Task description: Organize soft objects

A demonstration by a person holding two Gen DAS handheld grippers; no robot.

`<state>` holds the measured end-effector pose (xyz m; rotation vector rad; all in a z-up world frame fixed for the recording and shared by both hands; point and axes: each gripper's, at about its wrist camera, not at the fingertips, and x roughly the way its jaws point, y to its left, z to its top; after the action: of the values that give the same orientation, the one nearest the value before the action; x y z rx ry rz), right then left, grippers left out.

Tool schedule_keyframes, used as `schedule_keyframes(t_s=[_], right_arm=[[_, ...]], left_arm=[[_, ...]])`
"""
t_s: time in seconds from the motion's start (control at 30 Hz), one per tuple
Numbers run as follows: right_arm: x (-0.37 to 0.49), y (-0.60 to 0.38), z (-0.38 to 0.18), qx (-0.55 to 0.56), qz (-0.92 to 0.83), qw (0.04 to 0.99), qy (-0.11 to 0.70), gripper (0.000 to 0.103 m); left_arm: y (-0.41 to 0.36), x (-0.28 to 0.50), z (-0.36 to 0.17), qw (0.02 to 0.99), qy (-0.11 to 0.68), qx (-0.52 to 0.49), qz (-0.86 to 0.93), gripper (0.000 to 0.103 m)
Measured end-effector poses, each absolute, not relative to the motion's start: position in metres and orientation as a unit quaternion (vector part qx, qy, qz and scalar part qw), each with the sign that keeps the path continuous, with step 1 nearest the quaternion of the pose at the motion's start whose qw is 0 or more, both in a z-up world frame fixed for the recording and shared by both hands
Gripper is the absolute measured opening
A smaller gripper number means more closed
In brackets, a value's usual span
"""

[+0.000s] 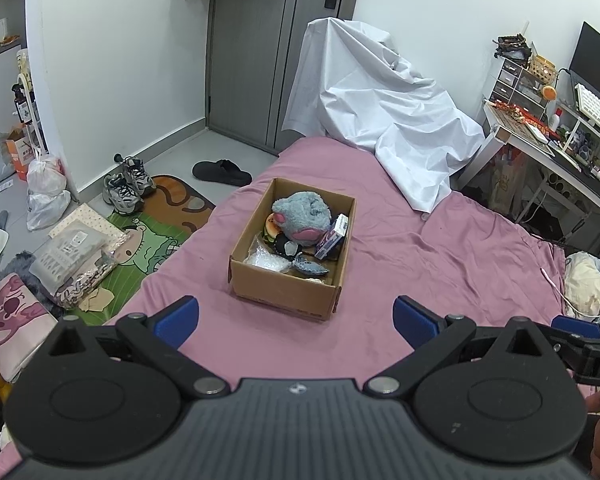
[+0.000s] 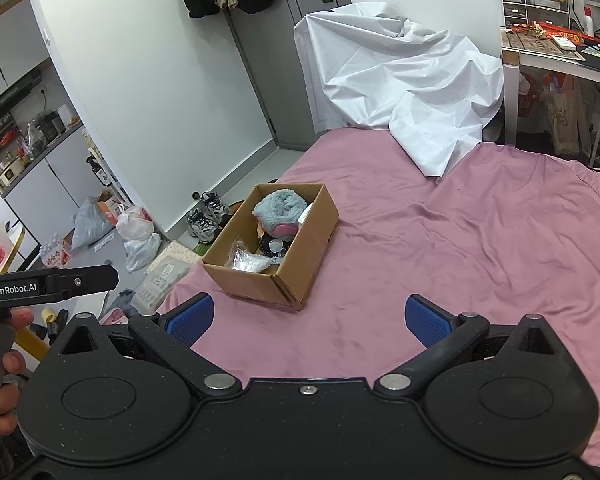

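both fingers spread, empty | box (image 1: 288,280) on bed (image 1: 420,248) | white sheet (image 1: 380,104) behind

Box (image 1: 296,256) bottom contents half-hidden under blue plush (image 1: 302,216); small items unidentifiable.

Pink sheet (image 1: 400,248) fills mid-frame, brown box (image 1: 288,292) at center with a fuzzy grey-blue plush (image 1: 302,212), white cover (image 1: 380,120) upper right, green cartoon mat (image 1: 148,248) lower left.
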<state>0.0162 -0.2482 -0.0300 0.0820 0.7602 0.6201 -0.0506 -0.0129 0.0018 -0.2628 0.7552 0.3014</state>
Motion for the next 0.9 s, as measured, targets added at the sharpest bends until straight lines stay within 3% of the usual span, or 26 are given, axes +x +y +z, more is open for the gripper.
schedule_keyframes(t_s=[0.9], right_arm=[[0.0182, -0.2496, -0.0306, 0.038, 0.293, 0.883, 0.364, 0.103]], left_arm=[[-0.015, -0.049, 0.0022, 0.909, 0.367, -0.134, 0.148, 0.102]])
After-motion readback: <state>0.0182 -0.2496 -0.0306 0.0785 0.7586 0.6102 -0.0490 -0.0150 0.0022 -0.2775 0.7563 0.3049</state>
